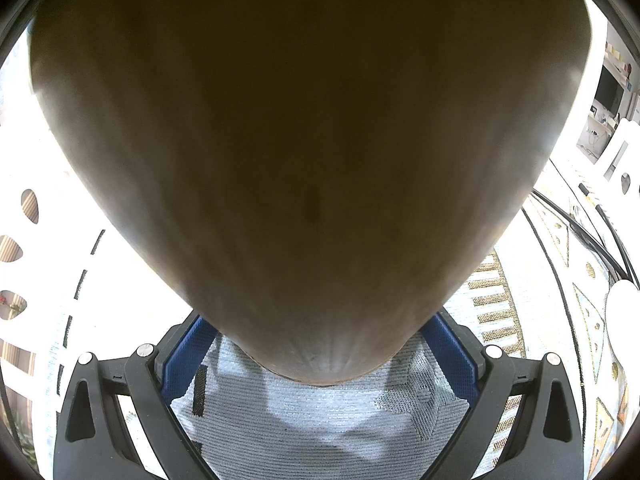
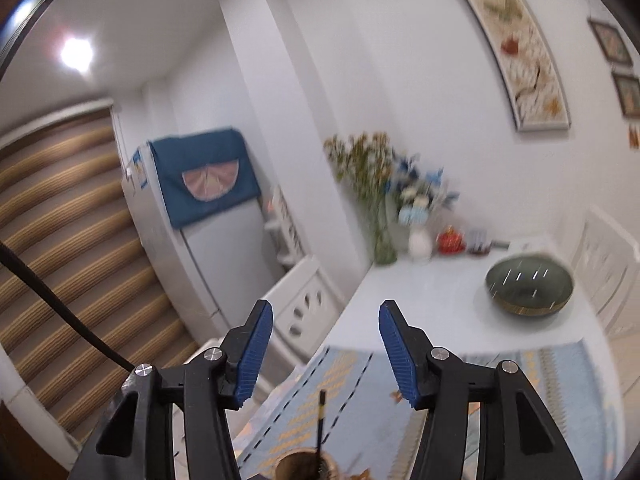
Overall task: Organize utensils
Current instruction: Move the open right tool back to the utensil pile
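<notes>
Left tongs (image 1: pixel 320 344) gripping a wooden utensil holder (image 1: pixel 304 160); right tongs (image 2: pixel 326 348) hanging released.

The holder's rounded brown wall is pressing between the blue pads (image 1: pixel 448 344), filling the left view above a patterned placemat (image 1: pixel 320 420). Below the empty right tongs, a dark chopstick (image 2: pixel 321 420) is standing in the holder's mouth; far right on the white table (image 2: pixel 420 300) is sitting a green bowl (image 2: pixel 529 289).

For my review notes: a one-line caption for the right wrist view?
Open right gripper above a wooden holder with a dark utensil in it.
</notes>
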Demonstrator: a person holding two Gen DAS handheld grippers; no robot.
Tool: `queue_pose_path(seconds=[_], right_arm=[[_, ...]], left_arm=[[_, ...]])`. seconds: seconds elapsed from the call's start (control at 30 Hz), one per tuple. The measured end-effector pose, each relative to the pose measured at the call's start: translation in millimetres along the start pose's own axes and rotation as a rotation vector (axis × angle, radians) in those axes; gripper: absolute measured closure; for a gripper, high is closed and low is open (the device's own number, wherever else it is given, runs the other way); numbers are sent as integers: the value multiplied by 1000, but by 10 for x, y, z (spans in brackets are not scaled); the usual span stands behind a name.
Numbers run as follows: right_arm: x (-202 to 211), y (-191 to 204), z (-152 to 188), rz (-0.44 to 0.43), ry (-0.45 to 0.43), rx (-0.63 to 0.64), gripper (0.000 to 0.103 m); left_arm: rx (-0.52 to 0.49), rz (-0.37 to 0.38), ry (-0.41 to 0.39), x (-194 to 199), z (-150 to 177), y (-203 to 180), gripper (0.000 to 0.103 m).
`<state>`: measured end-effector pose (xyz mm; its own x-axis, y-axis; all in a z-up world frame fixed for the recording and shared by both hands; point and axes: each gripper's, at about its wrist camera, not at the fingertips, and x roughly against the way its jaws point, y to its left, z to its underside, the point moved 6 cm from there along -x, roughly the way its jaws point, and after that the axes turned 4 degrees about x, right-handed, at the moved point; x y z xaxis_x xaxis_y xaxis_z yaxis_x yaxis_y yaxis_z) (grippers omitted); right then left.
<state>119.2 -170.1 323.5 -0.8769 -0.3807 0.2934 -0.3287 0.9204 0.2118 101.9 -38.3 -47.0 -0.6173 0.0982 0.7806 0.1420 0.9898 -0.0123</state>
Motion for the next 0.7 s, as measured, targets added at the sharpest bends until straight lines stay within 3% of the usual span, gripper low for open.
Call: queue_pose_path(seconds=[0.23, 0.33, 0.5, 0.7], right_arm=[[578, -244, -216, 102, -57, 45, 46], [740, -404, -144, 166, -35, 52, 34], [759, -744, 360, 276, 135, 22, 33], [694, -1321, 1192, 379, 381, -138, 33]], left_arm=[[0, -1, 0, -3, 0, -2, 4], [0, 0, 0, 0, 1, -3, 4], [0, 0, 0, 1, 1, -5, 4], [-1, 0, 0, -1, 1, -6, 4]])
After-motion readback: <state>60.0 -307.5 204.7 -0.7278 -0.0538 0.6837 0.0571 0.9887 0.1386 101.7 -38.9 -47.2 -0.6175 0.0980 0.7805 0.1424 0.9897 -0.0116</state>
